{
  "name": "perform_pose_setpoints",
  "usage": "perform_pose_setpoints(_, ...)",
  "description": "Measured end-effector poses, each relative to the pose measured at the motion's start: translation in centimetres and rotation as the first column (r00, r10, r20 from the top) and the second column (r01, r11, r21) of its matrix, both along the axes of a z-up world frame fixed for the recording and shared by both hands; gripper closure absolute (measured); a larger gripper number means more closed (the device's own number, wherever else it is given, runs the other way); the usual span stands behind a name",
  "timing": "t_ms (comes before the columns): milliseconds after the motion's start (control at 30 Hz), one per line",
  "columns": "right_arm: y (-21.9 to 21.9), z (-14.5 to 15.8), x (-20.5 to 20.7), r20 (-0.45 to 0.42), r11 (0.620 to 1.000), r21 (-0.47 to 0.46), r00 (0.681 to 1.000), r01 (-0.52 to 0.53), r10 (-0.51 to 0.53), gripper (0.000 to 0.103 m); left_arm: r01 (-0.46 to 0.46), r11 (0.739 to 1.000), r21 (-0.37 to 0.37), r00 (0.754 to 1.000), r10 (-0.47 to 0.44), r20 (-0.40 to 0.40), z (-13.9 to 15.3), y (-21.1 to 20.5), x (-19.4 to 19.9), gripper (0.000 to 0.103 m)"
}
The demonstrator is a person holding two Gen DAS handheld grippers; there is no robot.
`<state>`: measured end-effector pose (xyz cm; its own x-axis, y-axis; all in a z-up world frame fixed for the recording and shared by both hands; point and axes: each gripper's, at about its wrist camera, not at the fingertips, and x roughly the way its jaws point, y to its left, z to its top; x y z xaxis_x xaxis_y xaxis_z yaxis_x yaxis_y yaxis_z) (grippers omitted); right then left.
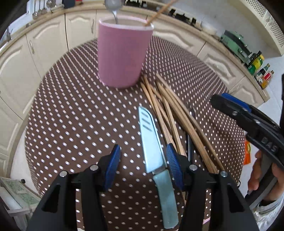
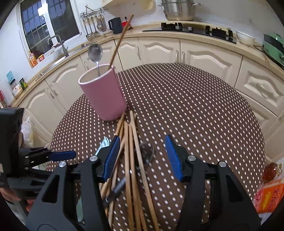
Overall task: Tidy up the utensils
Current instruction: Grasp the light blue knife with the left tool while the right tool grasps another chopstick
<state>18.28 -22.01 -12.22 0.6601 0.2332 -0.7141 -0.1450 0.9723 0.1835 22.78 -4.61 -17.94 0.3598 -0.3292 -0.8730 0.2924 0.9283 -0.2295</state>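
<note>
The left gripper (image 1: 142,164) is spread wide and holds nothing. Its 2 blue pads sit low over the table (image 1: 74,113), which has a brown cloth with white dots. A knife (image 1: 154,142) with a pale blue blade and a pale green handle lies flat on the cloth between the pads, close to the right pad, but it is hard to tell if they touch. The knife tip points toward a pink cup (image 1: 123,53) that stands upright farther back on the table. A metal spoon (image 1: 113,7) and 1 wooden chopstick (image 1: 159,12) stick up out of the cup. Just beside the knife, on its right, a bunch of wooden chopsticks (image 1: 175,113) lies loose on the cloth, with ends near the bottom of the cup. The right gripper (image 2: 141,157) is spread wide too and holds nothing. It hangs over the same chopstick pile (image 2: 131,156), and some sticks pass between its blue pads. A second spoon (image 2: 147,151) lies under the sticks, and a dark handled utensil (image 2: 115,189) lies slanted across them lower down. Past the table are cream cupboards (image 2: 209,56), a sink with a tap (image 2: 58,44), a window (image 2: 49,21) and a big steel pot (image 2: 177,8) on the stove.
</note>
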Motion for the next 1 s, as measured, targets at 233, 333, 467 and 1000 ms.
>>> perform_pose_setpoints(233,-2.1,-0.7,-1.4,-0.022,0.999,0.024,1.0,0.022,-0.022,0.048,-0.012,0.996,0.09,1.0,0.011,0.002,-1.4,-1.6,0.2,0.05)
perform_pose_setpoints(333,-2.7,-1.1,-1.5,-0.036,0.999,0.035,0.999,0.022,-0.021,0.048,-0.012,0.991,0.131,1.0,0.011,0.009,-1.5,-2.2,0.4,0.05)
perform_pose_setpoints(467,-3.1,-1.2,-1.6,-0.043,0.999,0.037,0.999,0.023,-0.021,0.048,-0.013,0.986,0.167,1.0,0.011,0.014,-1.6,-2.9,0.6,0.048)
perform_pose_setpoints(1000,-2.4,-0.9,0.0,-0.104,0.999,-0.03,0.995,-0.011,0.008,0.048,-0.054,0.984,0.168,0.998,0.046,0.052,-1.8,-4.0,1.6,0.076)
